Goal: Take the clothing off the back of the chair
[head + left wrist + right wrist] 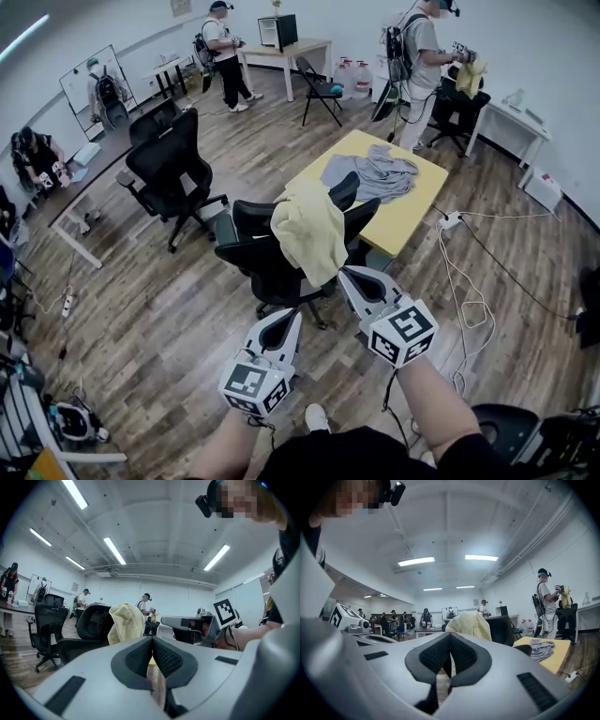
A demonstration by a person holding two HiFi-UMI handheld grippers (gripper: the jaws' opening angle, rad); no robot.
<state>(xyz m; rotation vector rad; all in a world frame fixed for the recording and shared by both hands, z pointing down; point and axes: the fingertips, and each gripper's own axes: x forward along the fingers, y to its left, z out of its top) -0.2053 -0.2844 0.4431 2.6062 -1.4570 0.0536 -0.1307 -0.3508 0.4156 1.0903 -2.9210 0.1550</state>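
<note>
The yellow garment hangs lengthwise down the back of the chair, straight ahead of the 2 grippers; the right gripper is nearer the chair than the left gripper; both are clenched on nothing.

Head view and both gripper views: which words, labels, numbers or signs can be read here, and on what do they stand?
No readable text anywhere.
Left marker cube and right marker cube: black-and-white square patterns only, no letters.
Sheet on the far wall: too small to read.
</note>
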